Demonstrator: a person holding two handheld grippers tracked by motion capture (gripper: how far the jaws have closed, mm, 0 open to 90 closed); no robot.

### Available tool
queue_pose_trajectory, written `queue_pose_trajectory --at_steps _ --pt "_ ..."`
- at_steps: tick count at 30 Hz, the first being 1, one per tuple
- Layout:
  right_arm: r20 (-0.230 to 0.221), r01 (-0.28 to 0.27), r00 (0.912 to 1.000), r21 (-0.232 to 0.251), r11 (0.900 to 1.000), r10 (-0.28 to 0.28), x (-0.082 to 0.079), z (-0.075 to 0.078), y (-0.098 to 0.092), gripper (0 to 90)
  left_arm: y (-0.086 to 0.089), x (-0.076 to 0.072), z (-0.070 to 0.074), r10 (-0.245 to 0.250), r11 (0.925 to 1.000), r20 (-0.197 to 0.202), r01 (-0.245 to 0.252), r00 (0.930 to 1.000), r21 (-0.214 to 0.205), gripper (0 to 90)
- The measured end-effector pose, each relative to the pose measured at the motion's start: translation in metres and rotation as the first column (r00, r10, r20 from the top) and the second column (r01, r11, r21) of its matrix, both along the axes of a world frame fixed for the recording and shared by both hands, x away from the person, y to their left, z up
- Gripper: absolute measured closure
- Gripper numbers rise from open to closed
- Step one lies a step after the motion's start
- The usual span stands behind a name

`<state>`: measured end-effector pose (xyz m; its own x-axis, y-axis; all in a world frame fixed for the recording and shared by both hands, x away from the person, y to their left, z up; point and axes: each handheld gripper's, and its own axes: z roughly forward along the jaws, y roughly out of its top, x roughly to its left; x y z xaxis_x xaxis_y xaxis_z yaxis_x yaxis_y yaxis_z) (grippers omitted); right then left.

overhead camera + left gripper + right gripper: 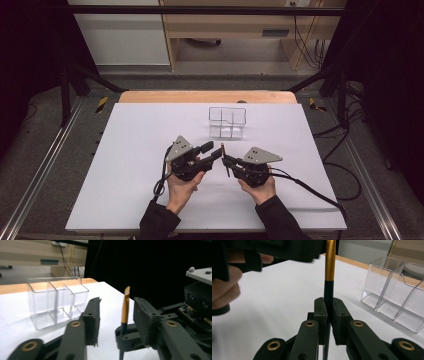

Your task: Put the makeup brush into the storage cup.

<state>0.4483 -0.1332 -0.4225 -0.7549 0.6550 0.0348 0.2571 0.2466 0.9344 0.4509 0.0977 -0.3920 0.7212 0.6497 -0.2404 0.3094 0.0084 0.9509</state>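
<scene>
The right gripper (pixel 327 312) had its jaws clamped on the dark lower shaft of a gold-and-black makeup brush (pixel 330 262), held upright. The left gripper (pixel 116 315) stood with jaws wide apart around the brush's gold upper part (pixel 125 307), near the clear divided organizer (pixel 56 300) on the white table (pixel 135 150).

A white sheet (pixel 135 165) covers most of the wooden table (pixel 150 96), whose bare edge shows at the frame's centre top; beyond it, upper centre, stands pale wooden furniture (pixel 225 25); black cables (pixel 345 175) trail over the grey floor at right.
</scene>
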Motion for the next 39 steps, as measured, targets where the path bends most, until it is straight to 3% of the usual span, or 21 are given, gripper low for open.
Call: queue_pose_trajectory --at_steps 12,22,30,39 --pt "0.008 0.026 0.9996 0.009 0.9996 -0.026 0.004 0.003 -0.006 83.3 0.041 -0.003 0.003 0.018 0.9968 0.010 -0.019 0.9998 0.078 31.7" --pt "0.019 0.041 0.9990 0.021 0.9989 -0.042 0.007 0.008 -0.012 83.3 0.064 -0.007 -0.008 0.052 0.9851 -0.002 -0.051 0.9986 0.164 20.4" --pt "0.018 0.056 0.9982 0.048 0.9973 -0.057 0.013 0.011 -0.015 83.4 0.088 -0.010 -0.020 0.098 0.9793 -0.011 -0.095 0.9951 0.179 13.5" --pt "0.020 0.072 0.9970 0.078 0.9944 -0.074 0.020 0.015 -0.018 83.3 0.103 -0.014 -0.026 0.143 0.9666 -0.016 -0.137 0.9895 0.217 10.2"
